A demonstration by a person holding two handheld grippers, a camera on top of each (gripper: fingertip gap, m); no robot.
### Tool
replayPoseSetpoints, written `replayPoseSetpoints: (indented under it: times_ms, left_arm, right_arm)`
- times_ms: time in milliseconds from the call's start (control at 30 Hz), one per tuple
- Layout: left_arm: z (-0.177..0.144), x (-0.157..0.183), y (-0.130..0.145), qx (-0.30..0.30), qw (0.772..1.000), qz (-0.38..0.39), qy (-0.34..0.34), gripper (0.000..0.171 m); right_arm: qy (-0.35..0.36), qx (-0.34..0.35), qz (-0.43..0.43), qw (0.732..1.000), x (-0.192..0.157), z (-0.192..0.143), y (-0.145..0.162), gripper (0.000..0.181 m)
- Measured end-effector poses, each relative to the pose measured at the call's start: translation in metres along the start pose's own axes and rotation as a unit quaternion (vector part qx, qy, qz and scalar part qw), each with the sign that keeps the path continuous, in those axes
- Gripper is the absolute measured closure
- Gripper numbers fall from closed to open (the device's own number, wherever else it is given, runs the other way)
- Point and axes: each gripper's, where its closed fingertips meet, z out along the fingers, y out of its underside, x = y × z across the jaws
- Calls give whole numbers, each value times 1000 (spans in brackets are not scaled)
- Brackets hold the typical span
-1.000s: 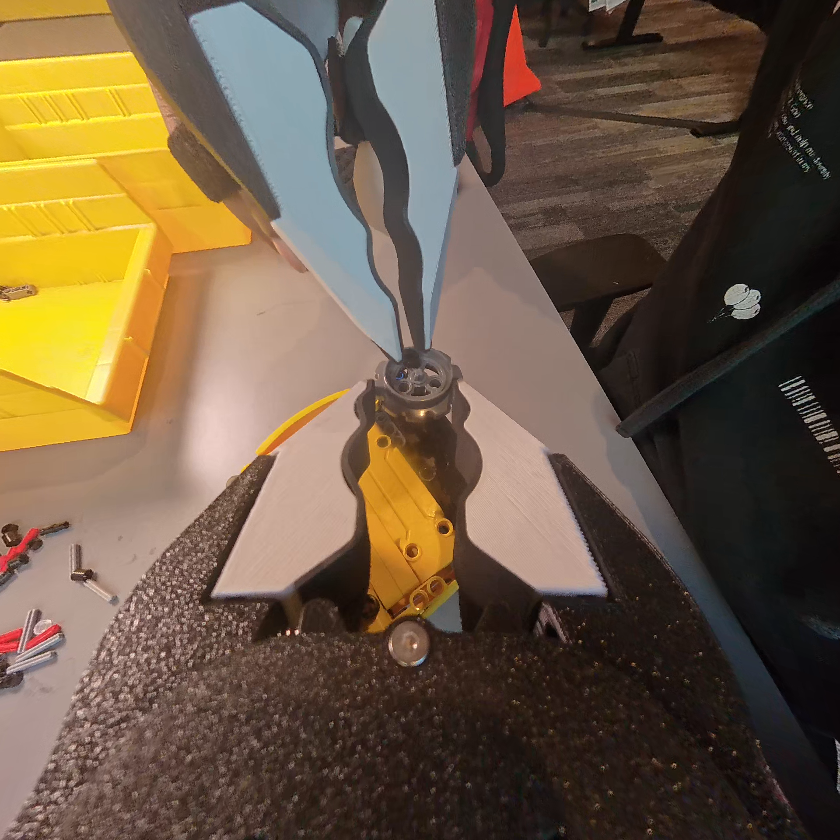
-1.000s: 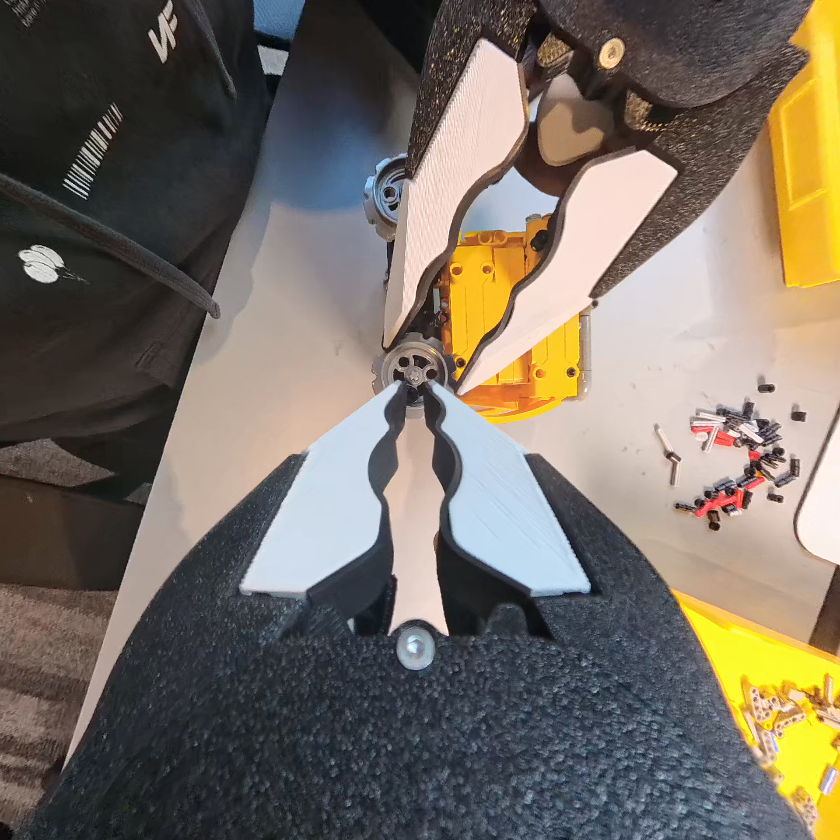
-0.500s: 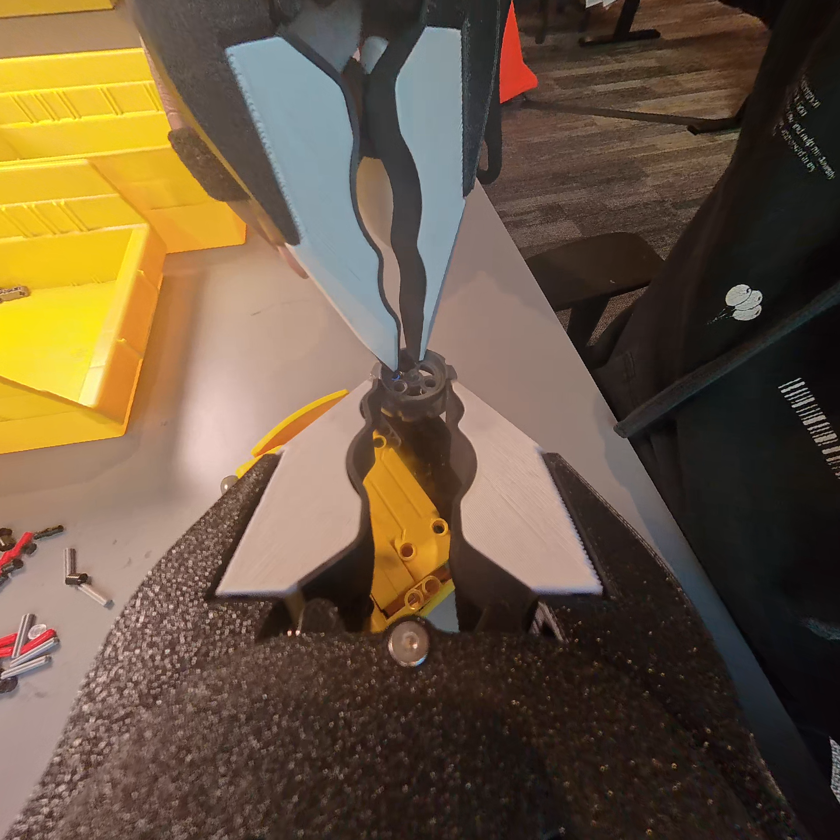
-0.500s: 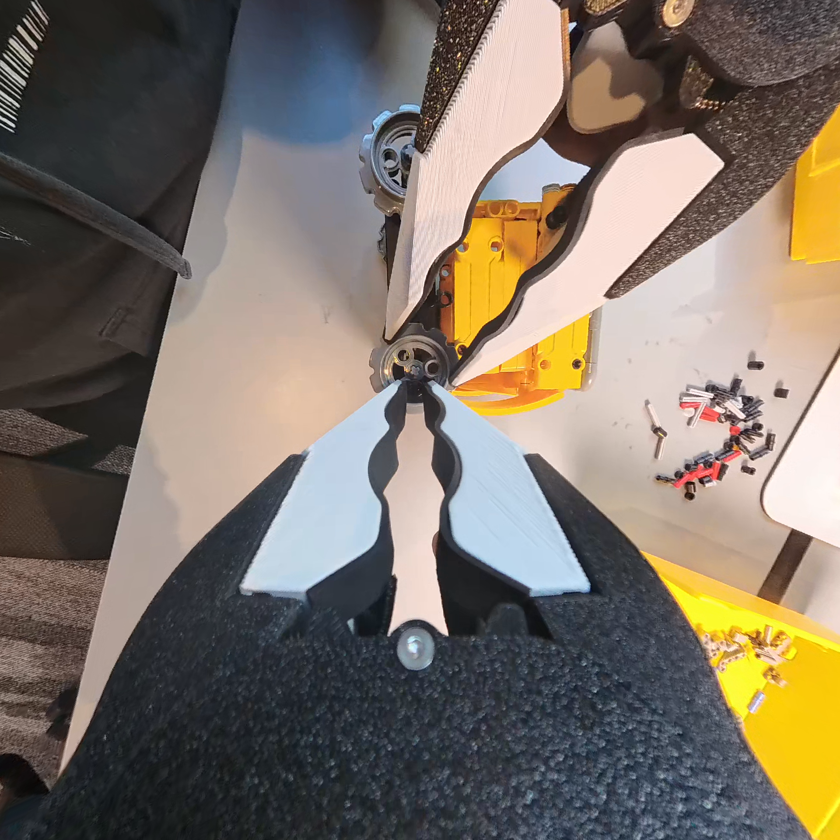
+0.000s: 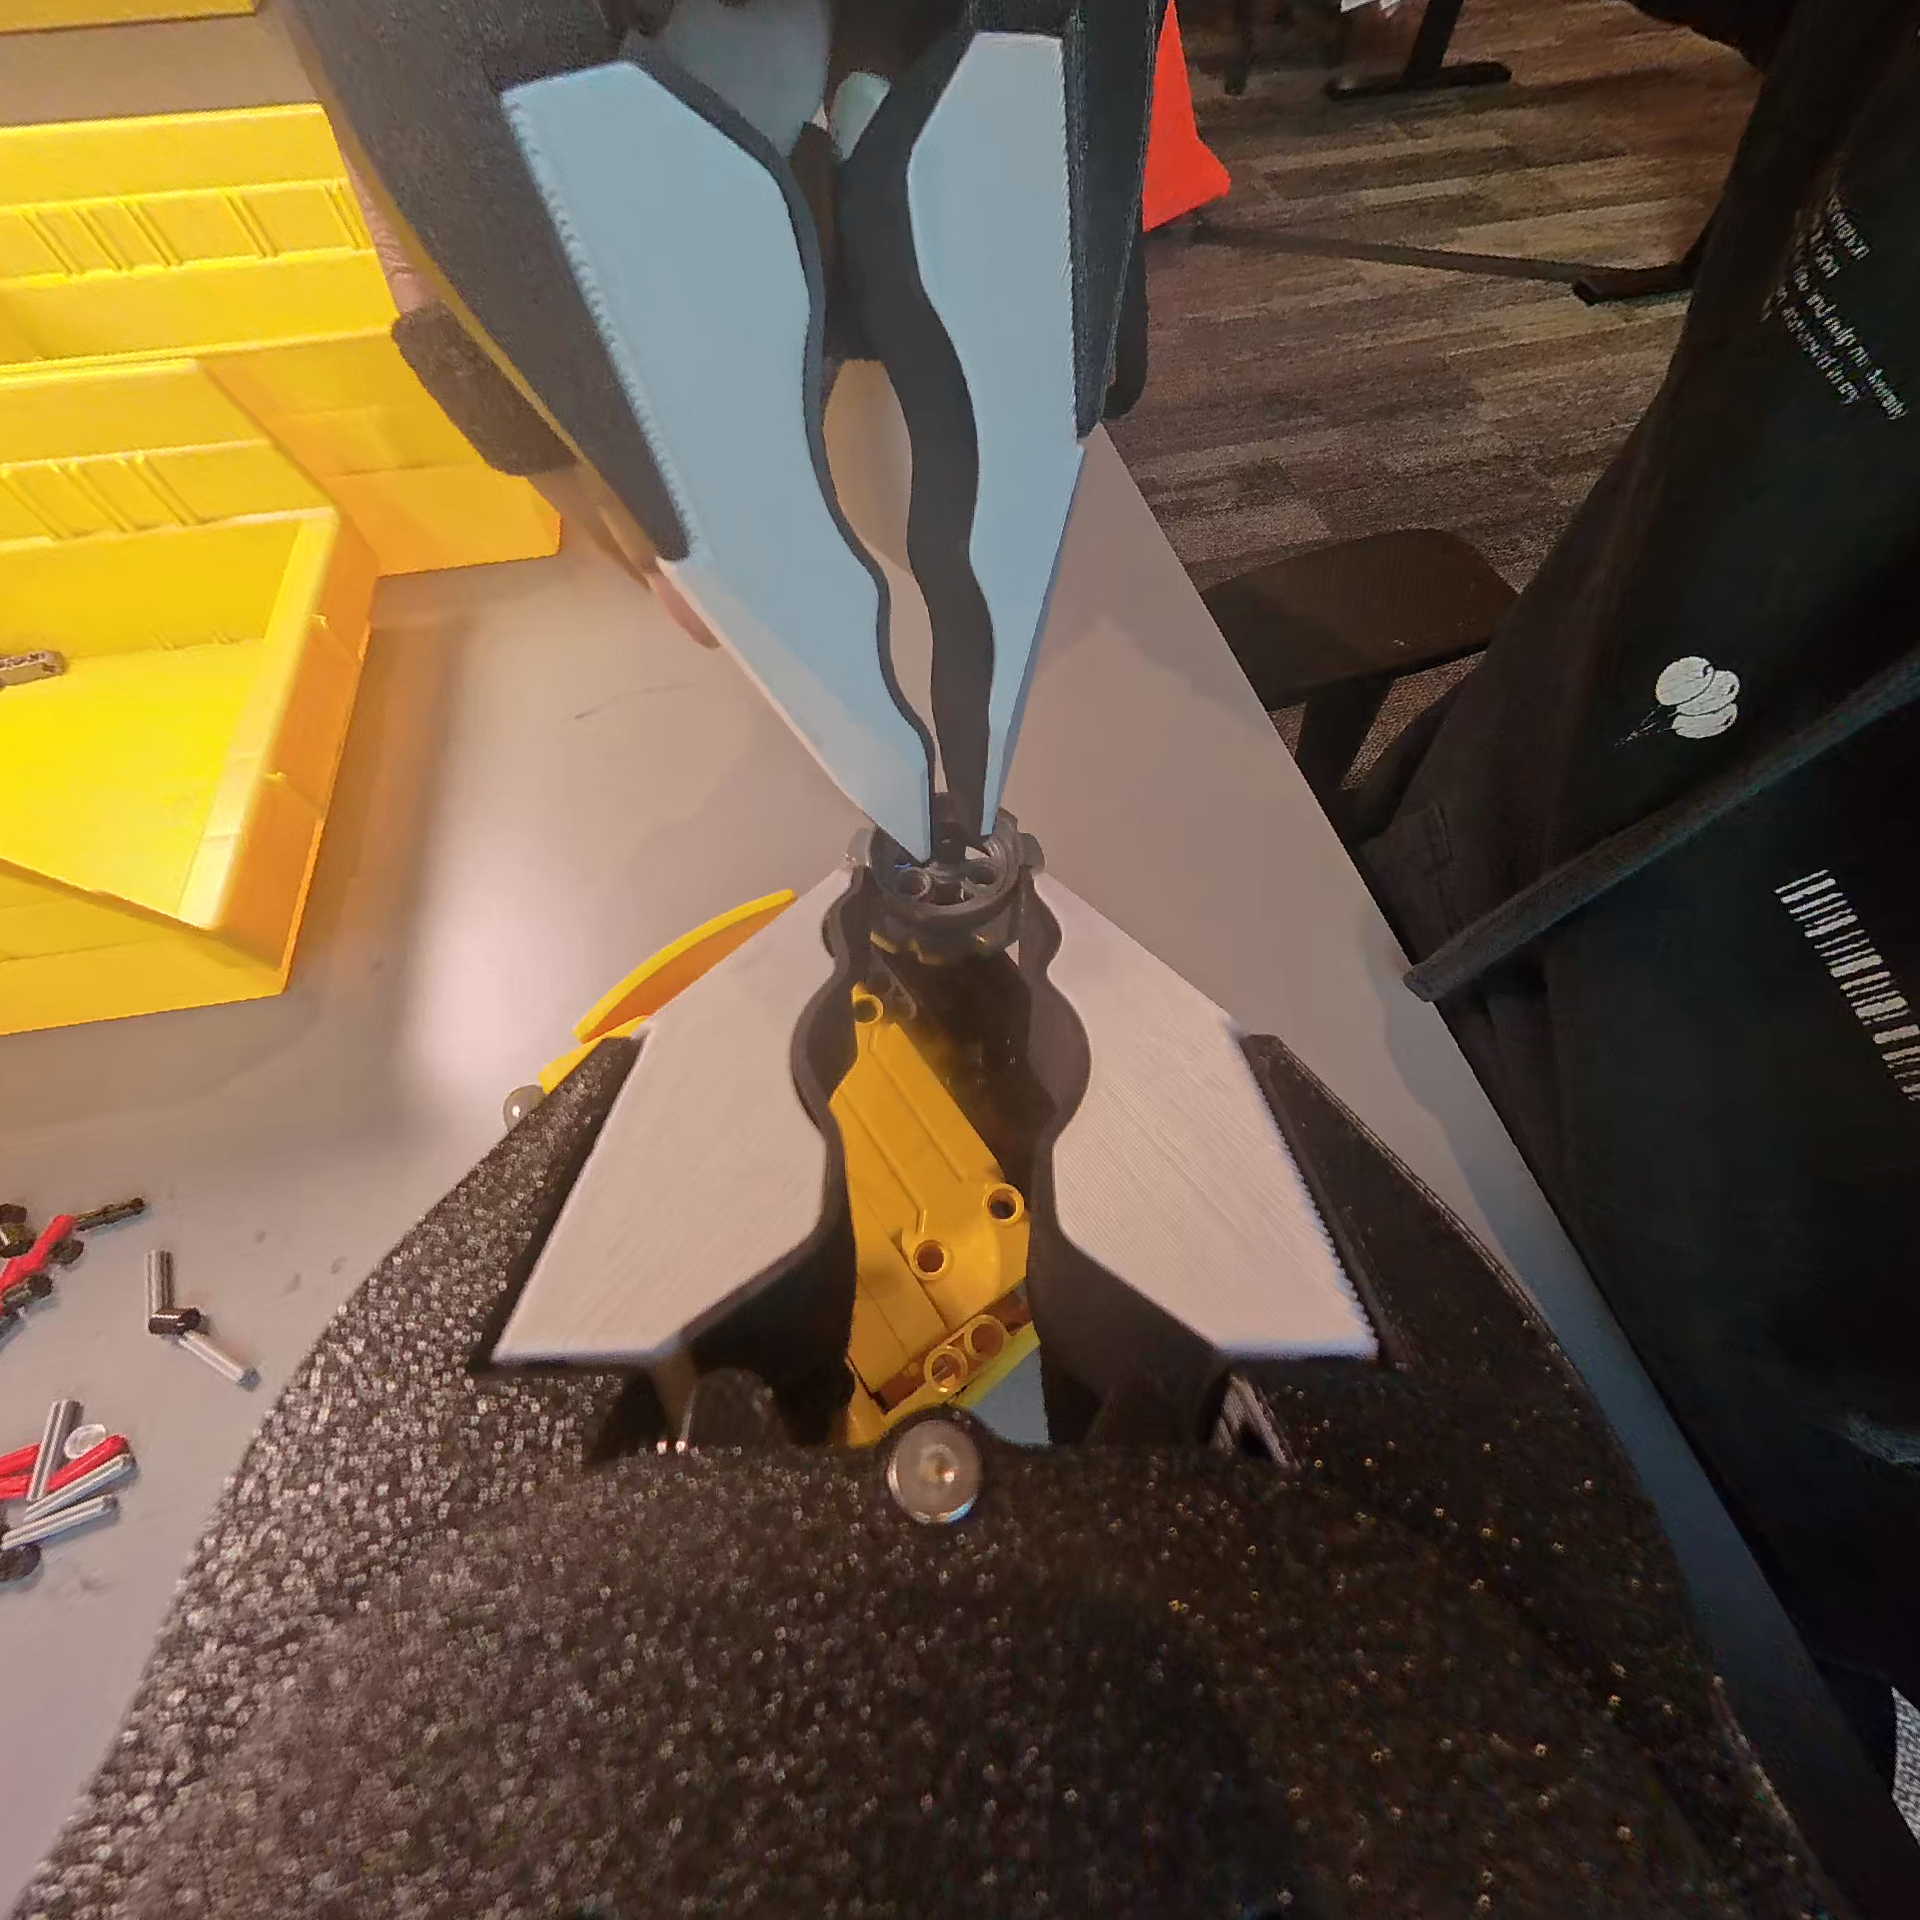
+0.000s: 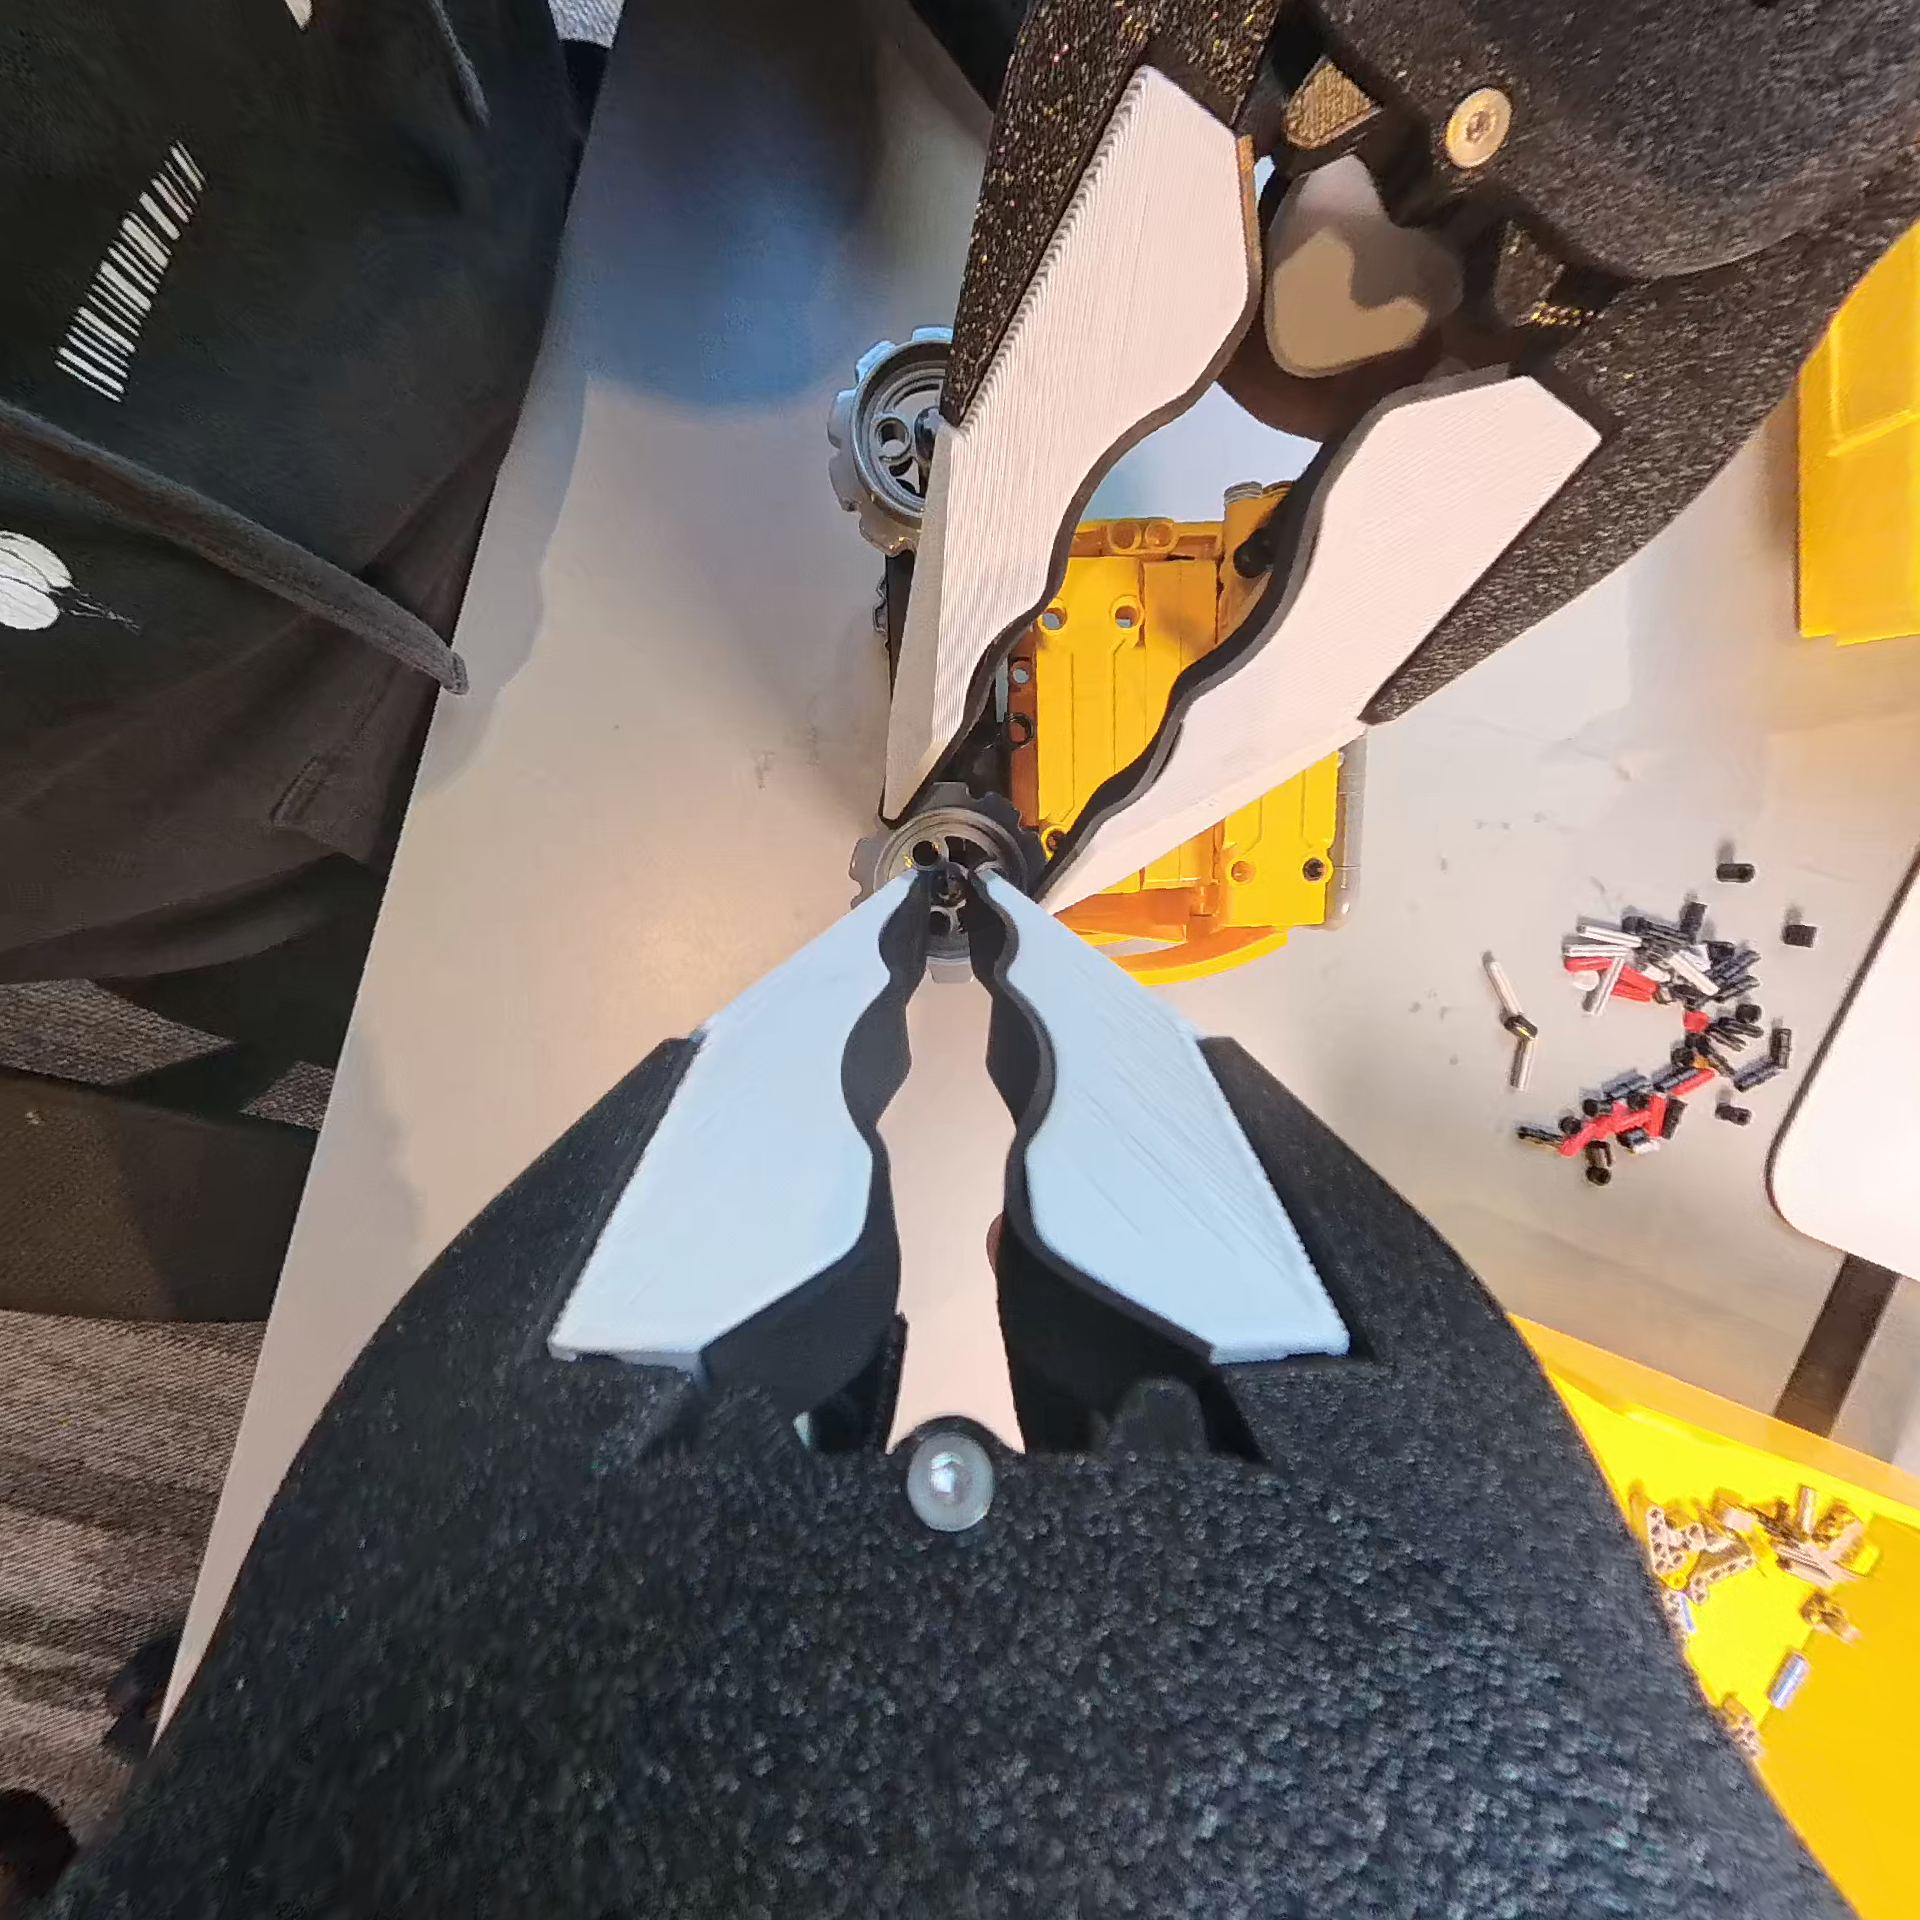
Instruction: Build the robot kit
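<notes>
Grippers: you have two, the left gripper (image 5: pixel 940 904) at lower centre of its view and the right gripper (image 6: pixel 945 883).
Wheels: two grey wheels, one (image 6: pixel 951 862) at frame centre, the other (image 6: pixel 894 447) above it.
Yellow brick model: one (image 6: pixel 1174 748), right of centre.
Yellow bins: two in the left wrist view, one (image 5: pixel 156 769) at left, another (image 5: pixel 156 239) upper left.
Loose pins: one heap (image 6: pixel 1662 1018) at right; too many and too small to count.
</notes>
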Motion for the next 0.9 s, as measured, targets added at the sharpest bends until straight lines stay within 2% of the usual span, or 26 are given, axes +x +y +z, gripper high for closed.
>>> replayPoseSetpoints:
  times_ms: [433, 633, 900]
  left_arm:
    - [1, 0, 0, -2, 1000, 10, -5, 145]
    - [-1, -1, -1, 3, 1000, -7, -3, 138]
    - [-1, 2, -2, 6, 1000, -11, 15, 138]
  right_arm:
    - [-16, -10, -41, 999, -1, 1, 0, 174]
    - [-33, 9, -46, 998, -2, 1, -2, 174]
    - [-55, 24, -74, 995, -3, 2, -2, 174]
